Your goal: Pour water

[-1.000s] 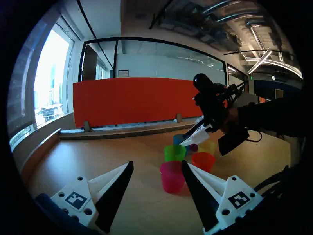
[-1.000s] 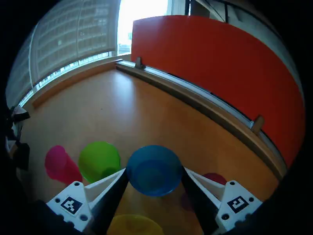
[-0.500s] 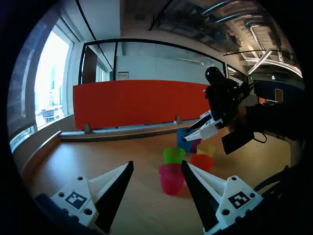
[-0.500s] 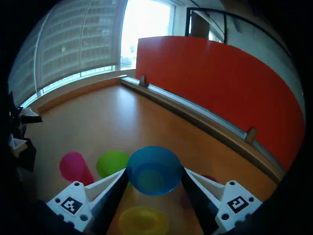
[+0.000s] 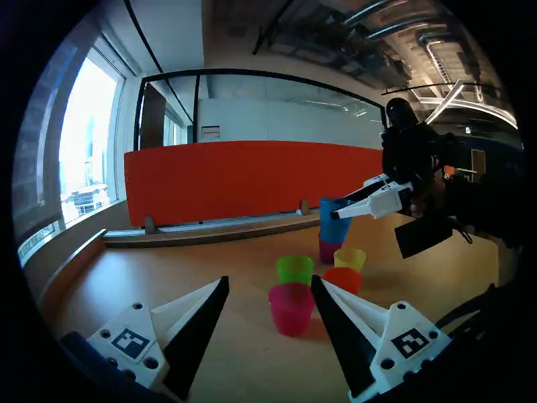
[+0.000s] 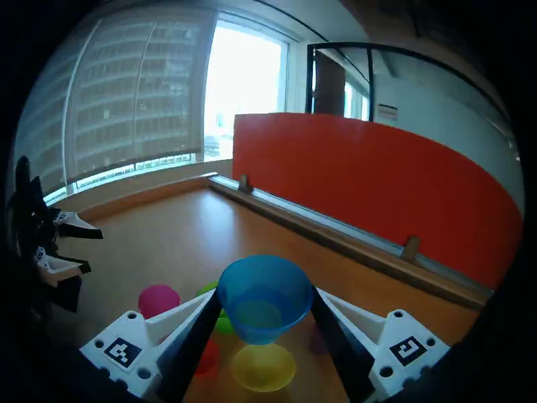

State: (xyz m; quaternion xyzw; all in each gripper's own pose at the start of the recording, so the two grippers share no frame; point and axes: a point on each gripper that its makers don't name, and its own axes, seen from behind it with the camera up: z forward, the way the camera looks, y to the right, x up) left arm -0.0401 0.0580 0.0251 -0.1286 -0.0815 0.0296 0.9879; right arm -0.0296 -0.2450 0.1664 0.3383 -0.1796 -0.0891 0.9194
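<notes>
My right gripper is shut on a blue cup, held upright in the air with its mouth facing the camera. In the left gripper view the same blue cup hangs above the cluster of cups, pinched by the right gripper that a dark-sleeved hand holds. Below it on the wooden table stand a purple cup, yellow cup, orange cup, green cup and pink cup. My left gripper is open, low over the table, with the pink cup just ahead of its fingers.
A long orange partition on a wooden ledge runs along the table's far side. Windows line the left. In the right gripper view the yellow cup, pink cup and left gripper lie below and to the left.
The right gripper has lifted the blue cup off the table and up above the other cups. The left gripper has stayed where it was, open.
</notes>
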